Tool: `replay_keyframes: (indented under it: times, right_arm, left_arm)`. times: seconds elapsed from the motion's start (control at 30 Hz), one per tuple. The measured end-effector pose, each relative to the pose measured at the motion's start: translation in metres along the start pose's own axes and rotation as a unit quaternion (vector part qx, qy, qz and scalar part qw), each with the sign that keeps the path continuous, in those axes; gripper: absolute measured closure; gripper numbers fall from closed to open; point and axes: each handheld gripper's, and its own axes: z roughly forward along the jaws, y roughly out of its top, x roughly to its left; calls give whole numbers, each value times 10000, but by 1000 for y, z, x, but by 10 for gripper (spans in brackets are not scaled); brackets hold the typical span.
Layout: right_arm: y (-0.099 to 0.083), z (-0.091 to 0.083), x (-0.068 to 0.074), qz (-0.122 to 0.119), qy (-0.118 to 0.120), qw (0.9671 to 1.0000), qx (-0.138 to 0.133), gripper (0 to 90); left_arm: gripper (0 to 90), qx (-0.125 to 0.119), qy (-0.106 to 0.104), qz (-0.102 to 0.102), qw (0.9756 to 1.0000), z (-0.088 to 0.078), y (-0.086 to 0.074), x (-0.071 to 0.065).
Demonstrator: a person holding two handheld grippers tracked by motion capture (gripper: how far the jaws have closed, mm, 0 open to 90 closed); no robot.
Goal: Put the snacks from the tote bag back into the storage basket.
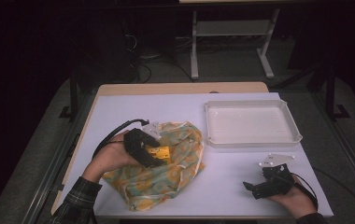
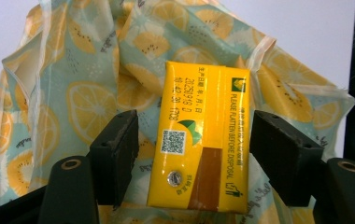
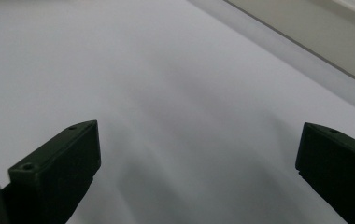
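A dim lab or test room set up for recording. A table [image 1: 119, 105] with a white cover and wood edge stands on grey carpet. Cables [image 1: 140, 70] lie on the floor behind it, beside the white metal legs of a bench [image 1: 194, 51]. Dark metal framing [image 1: 73, 93] flanks the table.

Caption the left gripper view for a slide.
Open hand-held gripper straddles a yellow drink carton lying on lemon-print cloth, pads clear of it.
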Motion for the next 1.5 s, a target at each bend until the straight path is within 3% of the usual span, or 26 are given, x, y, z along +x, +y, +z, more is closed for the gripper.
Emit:
replay_keyframes:
  times: [0.3,0.83,1.03,1.5]
  right_arm:
    - [0,1,0,-14,5,10000,-10,0]
    - [0,0,0,-3,17,10000,-10,0]
    - [-1,0,0,-11,9,10000,2,0]
    - [-1,0,-1,-13,18,10000,7,0]
  left_arm:
    - [395,-3,14,-84,10000,4,-2,2]
    - [508,356,54,136,9993,17,0,-2]
    - [518,379,60,88,9992,16,0,-2]
    - [526,353,125,-238,9990,14,0,0]
